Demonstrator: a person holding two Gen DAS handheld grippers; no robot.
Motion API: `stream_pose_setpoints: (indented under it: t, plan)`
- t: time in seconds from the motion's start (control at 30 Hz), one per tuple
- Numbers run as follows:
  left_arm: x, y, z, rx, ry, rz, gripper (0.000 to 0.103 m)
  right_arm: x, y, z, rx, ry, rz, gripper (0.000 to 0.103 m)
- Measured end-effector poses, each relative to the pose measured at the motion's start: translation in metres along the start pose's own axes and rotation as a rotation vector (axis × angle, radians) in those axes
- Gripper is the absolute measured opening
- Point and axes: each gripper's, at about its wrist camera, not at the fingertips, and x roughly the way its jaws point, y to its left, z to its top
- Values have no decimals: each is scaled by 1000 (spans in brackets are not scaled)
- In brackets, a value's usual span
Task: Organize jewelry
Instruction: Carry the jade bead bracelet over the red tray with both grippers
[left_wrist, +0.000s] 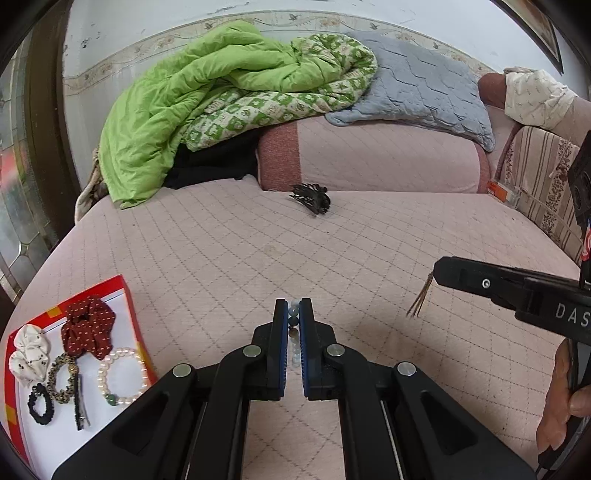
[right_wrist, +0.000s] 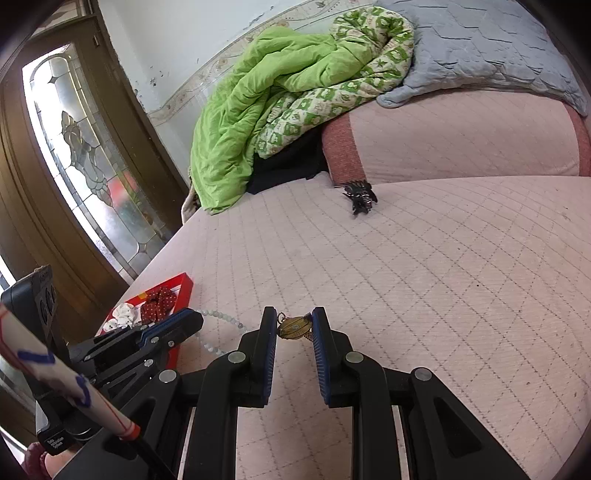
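Observation:
My left gripper (left_wrist: 293, 314) is shut on a pale bead bracelet (left_wrist: 293, 318) above the pink bed; the bracelet also hangs from it in the right wrist view (right_wrist: 221, 318). My right gripper (right_wrist: 294, 326) is shut on a gold pendant with tassels (right_wrist: 294, 326); its tassel (left_wrist: 419, 304) hangs below the right gripper in the left wrist view. A red-edged tray (left_wrist: 110, 291) at the left holds a red scrunchie (left_wrist: 88, 326), a white scrunchie (left_wrist: 27, 356), a pearl bracelet (left_wrist: 120, 376), hair ties and a clip.
A black claw hair clip (left_wrist: 312, 199) lies on the mattress (left_wrist: 258, 240) near the pink bolster (left_wrist: 369, 158); it also shows in the right wrist view (right_wrist: 360, 197). A green quilt (left_wrist: 192, 110) and grey pillow (left_wrist: 424, 85) lie behind. A door (right_wrist: 81, 155) stands left.

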Motion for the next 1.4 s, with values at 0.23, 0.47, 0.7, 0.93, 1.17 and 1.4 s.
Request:
stream_pose_setpoints:
  t: [0.23,0.47,0.7,0.93,1.17,1.4]
  plan:
    - [-22,20,-2,-30,-36,30,5,2,25,-4,-28,3,21,21]
    - [-52,60,-12,-91,-52,80,6,10,68,-12,-84,9,58,21]
    - [-82,119,-35,-176,-44,160,6,25,119,-22,-132,36,137,21]
    - [-100,179,-64,-285,-2,228,6,50,168,-35,-164,97,240,21]
    - [-93,211,-89,-371,76,225,5,83,217,-59,-216,183,329,21]
    - [-71,216,-95,-379,154,225,6,115,213,-78,-213,260,309,21]
